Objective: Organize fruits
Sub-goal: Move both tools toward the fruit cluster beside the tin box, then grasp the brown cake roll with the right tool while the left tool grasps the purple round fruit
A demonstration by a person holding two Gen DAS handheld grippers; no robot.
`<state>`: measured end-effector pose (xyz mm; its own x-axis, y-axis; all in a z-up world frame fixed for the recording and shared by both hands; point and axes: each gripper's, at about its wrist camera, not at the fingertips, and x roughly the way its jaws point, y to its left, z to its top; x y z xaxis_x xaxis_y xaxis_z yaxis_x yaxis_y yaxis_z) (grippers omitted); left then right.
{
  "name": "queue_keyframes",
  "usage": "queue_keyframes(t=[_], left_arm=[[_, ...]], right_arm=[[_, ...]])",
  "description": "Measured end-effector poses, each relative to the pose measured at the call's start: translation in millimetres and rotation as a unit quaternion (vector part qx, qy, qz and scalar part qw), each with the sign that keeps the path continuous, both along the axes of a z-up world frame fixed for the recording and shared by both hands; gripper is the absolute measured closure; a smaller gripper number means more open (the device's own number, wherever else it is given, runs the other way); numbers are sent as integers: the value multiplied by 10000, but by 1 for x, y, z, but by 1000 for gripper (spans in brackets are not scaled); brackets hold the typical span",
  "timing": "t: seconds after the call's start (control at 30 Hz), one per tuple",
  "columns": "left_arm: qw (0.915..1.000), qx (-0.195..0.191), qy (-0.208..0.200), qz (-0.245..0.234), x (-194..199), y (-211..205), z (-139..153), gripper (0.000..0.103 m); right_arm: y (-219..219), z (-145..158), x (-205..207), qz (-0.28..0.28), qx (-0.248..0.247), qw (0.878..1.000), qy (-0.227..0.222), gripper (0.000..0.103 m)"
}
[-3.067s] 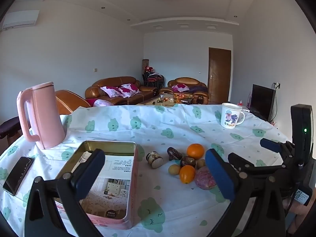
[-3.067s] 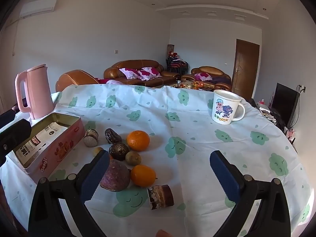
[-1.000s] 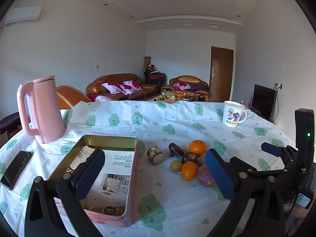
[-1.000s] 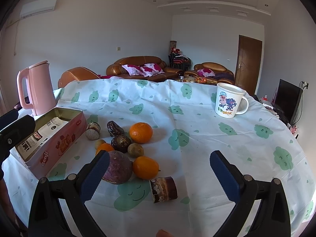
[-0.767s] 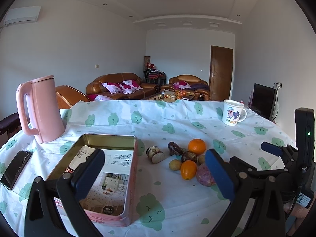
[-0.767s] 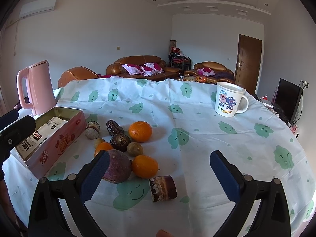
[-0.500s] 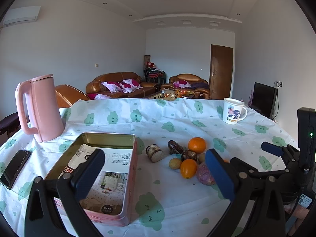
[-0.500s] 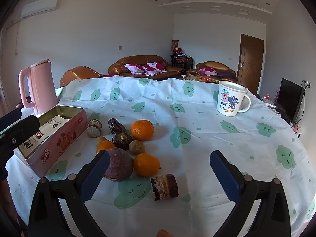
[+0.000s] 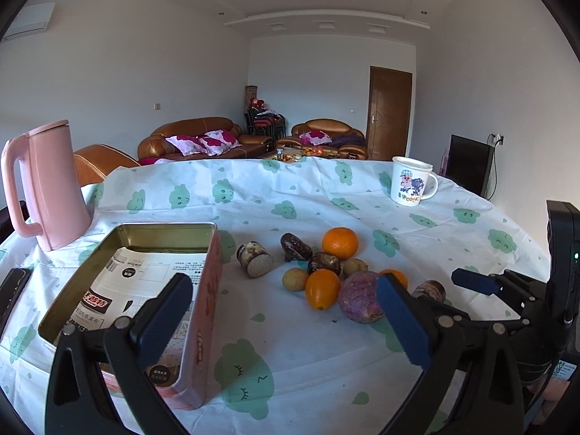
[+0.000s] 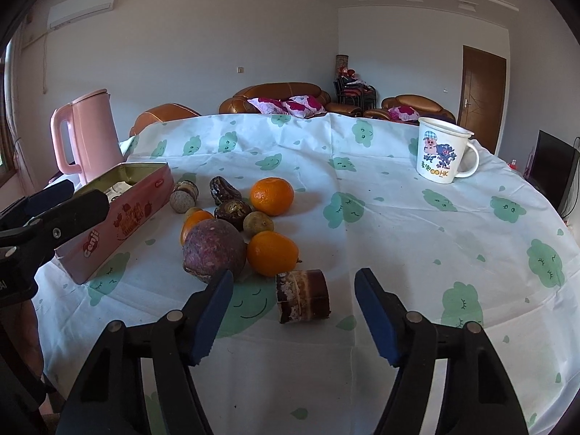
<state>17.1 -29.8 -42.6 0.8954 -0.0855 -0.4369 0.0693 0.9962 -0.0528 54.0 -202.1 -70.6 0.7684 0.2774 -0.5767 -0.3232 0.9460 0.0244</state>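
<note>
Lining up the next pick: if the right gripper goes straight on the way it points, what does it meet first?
Most likely the brown layered cylinder, lying on its side just ahead of the right gripper, whose jaws are closing with nothing between them yet. Depth is uncertain through the fisheye.

phone (image 9: 12, 295) cut by left edge, tin (image 9: 203, 311) print unreadable

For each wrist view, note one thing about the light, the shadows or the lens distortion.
Left wrist view: fisheye bends the table edge and darkens the corners; the pink tin is evenly lit. Right wrist view: daylight from the left, so the front orange and the mug shade the cloth on their right.
</note>
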Motion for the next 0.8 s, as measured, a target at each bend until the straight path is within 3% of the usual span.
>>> queue_keyframes(t=[0.07, 0.17, 0.3, 0.47, 0.63, 0.8], left_arm=[[10000, 7, 43, -68, 2, -2, 0, 0], [9998, 33, 118, -145, 7, -6, -2, 1], [9987, -41, 292, -413, 17, -20, -9, 10], [9946, 34, 606, -839, 32, -46, -19, 22], [9903, 63, 949, -1017, 48, -55, -25, 28], [9865, -31, 1240, -1071, 62, -57, -29, 45]], right_arm=[[0, -2, 2, 43, 7, 9999, 97, 40], [-3, -3, -1, 67, -77, 9999, 94, 40], [-10, -9, -2, 7, -72, 9998, 161, 40], [-17, -11, 5, 27, 149, 9996, 247, 63], [-18, -12, 9, 68, 206, 9994, 283, 65], [-19, -12, 10, 67, 247, 9992, 298, 65]])
